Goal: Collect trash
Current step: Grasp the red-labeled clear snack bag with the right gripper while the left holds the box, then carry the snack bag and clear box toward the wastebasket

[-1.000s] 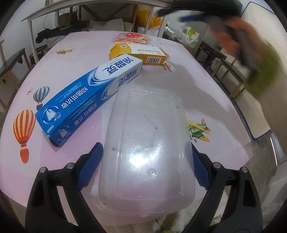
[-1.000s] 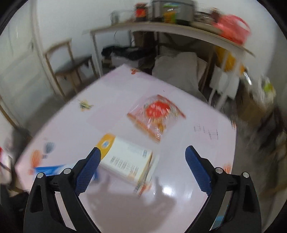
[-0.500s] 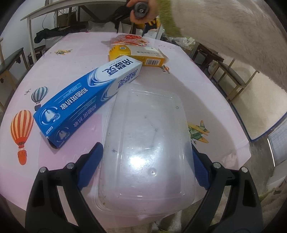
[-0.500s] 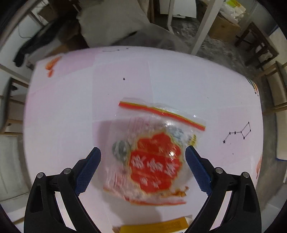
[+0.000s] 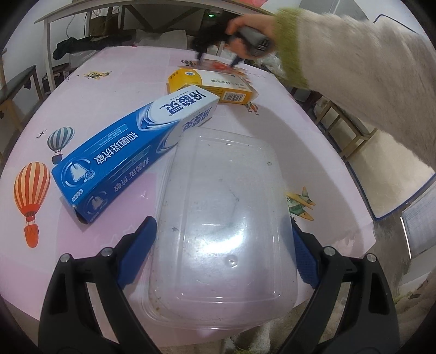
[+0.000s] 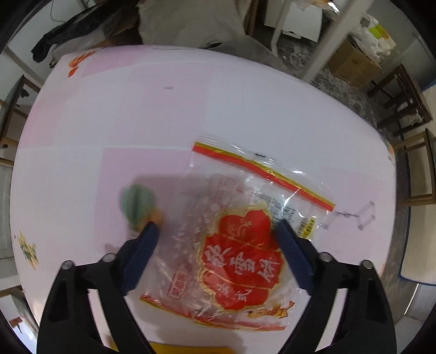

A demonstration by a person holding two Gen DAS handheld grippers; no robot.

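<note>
My left gripper holds a clear plastic food container between its blue pads, over the table's near edge. A blue toothpaste box lies to its left and a yellow box beyond it. My right gripper is open, low over a clear snack bag with a red label that lies flat on the pink table; the bag sits between its fingers. The right gripper also shows in the left wrist view, at the far side above the bag.
The pink tablecloth carries balloon and plane prints. A chair and a cardboard box stand past the far right edge. A bench stands to the left, a long table behind.
My right gripper has dropped closer to the snack bag, which now lies between its open fingers. My left gripper and the container have stayed put.
</note>
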